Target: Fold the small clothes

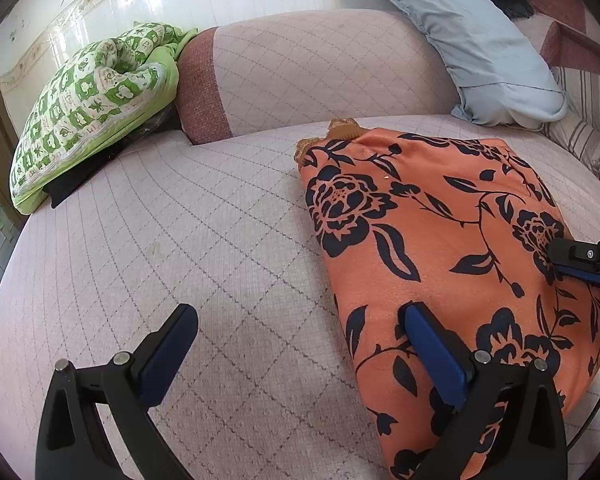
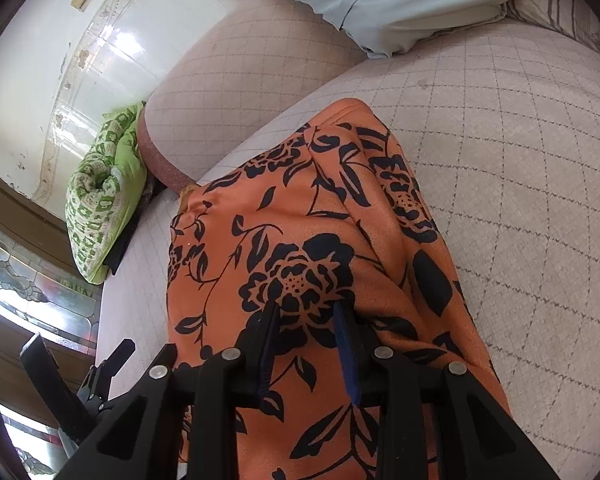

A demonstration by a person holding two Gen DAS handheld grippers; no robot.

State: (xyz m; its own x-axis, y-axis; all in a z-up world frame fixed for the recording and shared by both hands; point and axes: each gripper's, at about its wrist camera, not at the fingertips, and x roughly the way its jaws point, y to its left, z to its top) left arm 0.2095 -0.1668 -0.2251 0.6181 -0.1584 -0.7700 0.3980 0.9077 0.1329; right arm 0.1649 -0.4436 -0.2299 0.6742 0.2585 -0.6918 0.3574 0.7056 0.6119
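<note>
An orange garment with a black flower print (image 1: pixel 440 248) lies folded on the pale quilted bed cover (image 1: pixel 180 240). My left gripper (image 1: pixel 300 316) is open and empty; its right finger (image 1: pixel 432 344) is over the garment's near left edge and its left finger (image 1: pixel 168 344) is over bare cover. In the right wrist view the garment (image 2: pixel 300 240) fills the middle. My right gripper (image 2: pixel 306 312) is just above it, jaws a small gap apart with nothing between them. The right gripper also shows in the left wrist view (image 1: pixel 580 260) at the garment's right side.
A green patterned quilt (image 1: pixel 88 108) is bundled at the back left on a dark cloth. A pale bolster (image 1: pixel 312 68) lies along the back, with a light blue pillow (image 1: pixel 476 40) at the back right. A tiled wall (image 2: pixel 60 60) stands behind.
</note>
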